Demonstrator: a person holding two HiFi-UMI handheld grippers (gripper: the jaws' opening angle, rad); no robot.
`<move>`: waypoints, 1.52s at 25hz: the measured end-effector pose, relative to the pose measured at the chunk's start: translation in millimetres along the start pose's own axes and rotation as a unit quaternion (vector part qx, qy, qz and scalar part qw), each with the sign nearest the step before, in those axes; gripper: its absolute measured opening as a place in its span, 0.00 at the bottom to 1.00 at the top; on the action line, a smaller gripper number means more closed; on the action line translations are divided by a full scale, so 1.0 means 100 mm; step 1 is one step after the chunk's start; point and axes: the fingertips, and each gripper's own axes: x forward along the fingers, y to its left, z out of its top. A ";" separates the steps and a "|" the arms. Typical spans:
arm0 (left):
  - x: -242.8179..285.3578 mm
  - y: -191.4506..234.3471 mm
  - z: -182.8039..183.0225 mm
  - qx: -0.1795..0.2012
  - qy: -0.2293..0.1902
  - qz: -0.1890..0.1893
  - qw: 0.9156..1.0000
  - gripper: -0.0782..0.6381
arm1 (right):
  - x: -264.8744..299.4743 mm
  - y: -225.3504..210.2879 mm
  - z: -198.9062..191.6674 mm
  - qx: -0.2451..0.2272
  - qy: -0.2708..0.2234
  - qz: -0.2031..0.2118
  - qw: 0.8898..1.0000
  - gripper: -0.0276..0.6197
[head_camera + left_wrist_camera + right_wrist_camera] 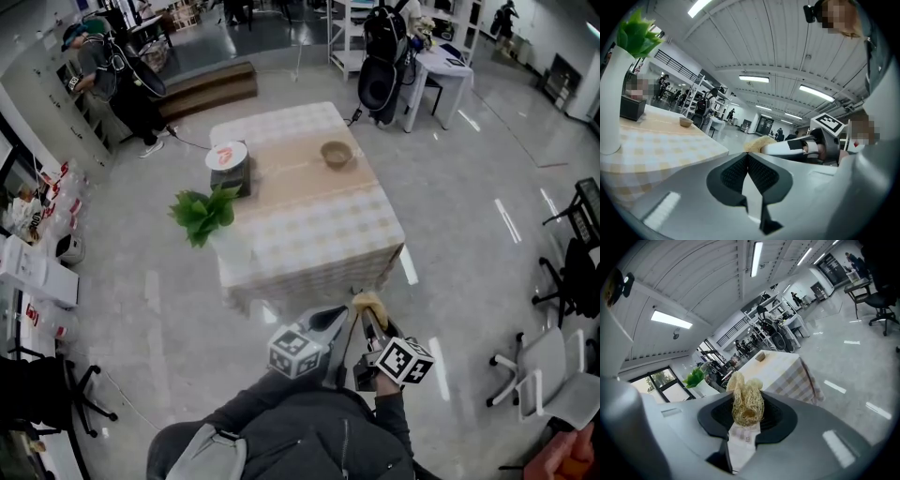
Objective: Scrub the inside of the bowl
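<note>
Right hand-held gripper (746, 417) grips a loofah scrubber (746, 397); left hand-held gripper (749, 172) closed, empty; the bowl (336, 154) lies far ahead on the tabletop (319, 234).

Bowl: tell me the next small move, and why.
Probably step up to the table and carry the right gripper toward the bowl. It is shut on the fibrous scrubber, but both grippers hang short of the table's near edge, and the bowl sits toward its far side. The left gripper is shut, empty.
</note>
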 end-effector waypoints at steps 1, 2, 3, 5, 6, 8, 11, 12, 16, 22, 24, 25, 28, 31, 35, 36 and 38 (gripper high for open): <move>0.05 0.08 0.05 0.000 0.000 0.001 1.000 0.12 | 0.10 0.01 0.07 0.001 0.000 0.003 1.000 0.20; 0.10 0.17 0.10 -0.001 -0.001 0.002 1.000 0.12 | 0.20 0.00 0.13 0.001 0.001 0.004 1.000 0.20; 0.15 0.25 0.14 -0.002 -0.001 0.003 1.000 0.12 | 0.29 0.00 0.18 0.001 0.003 0.004 1.000 0.20; 0.25 0.41 0.23 -0.003 -0.001 0.005 1.000 0.12 | 0.47 -0.03 0.28 0.003 0.006 0.004 1.000 0.20; 0.30 0.49 0.28 -0.002 -0.001 0.005 1.000 0.12 | 0.55 -0.04 0.32 0.003 0.007 0.003 1.000 0.20; 0.40 0.64 0.35 -0.002 0.000 0.005 1.000 0.12 | 0.71 -0.06 0.42 0.002 0.008 0.002 1.000 0.20; 0.55 0.84 0.42 -0.004 0.001 0.004 1.000 0.12 | 0.92 -0.12 0.54 0.002 0.010 -0.001 1.000 0.20; 0.60 0.90 0.44 -0.005 0.001 0.003 1.000 0.12 | 0.98 -0.14 0.58 0.004 0.010 -0.002 1.000 0.20; 0.77 1.10 0.52 -0.008 0.003 -0.001 1.000 0.12 | 1.21 -0.21 0.73 0.007 0.009 -0.007 1.000 0.20; 0.95 1.38 0.64 -0.009 0.002 0.001 1.000 0.12 | 1.50 -0.27 0.88 0.007 0.008 -0.011 1.000 0.20; 0.98 1.47 0.64 -0.010 0.005 0.005 1.000 0.12 | 1.58 -0.29 0.89 0.008 0.010 -0.011 1.000 0.20; 0.98 1.51 0.63 -0.011 0.007 0.007 1.000 0.12 | 1.61 -0.29 0.89 0.010 0.011 -0.011 1.000 0.20; 1.00 1.57 0.61 -0.013 0.014 0.009 1.000 0.12 | 1.67 -0.31 0.89 0.013 0.016 -0.012 1.000 0.20; 1.01 1.59 0.59 -0.015 0.017 0.011 1.000 0.12 | 1.71 -0.33 0.89 0.015 0.019 -0.013 1.000 0.20; 1.01 1.65 0.54 -0.021 0.022 0.015 0.999 0.12 | 1.75 -0.37 0.85 0.020 0.021 -0.017 0.999 0.20; 1.01 1.65 0.53 -0.021 0.023 0.013 0.999 0.12 | 1.75 -0.39 0.84 0.021 0.021 -0.019 0.999 0.20; 1.01 1.63 0.51 -0.020 0.027 0.009 0.999 0.12 | 1.74 -0.41 0.85 0.026 0.018 -0.022 0.999 0.20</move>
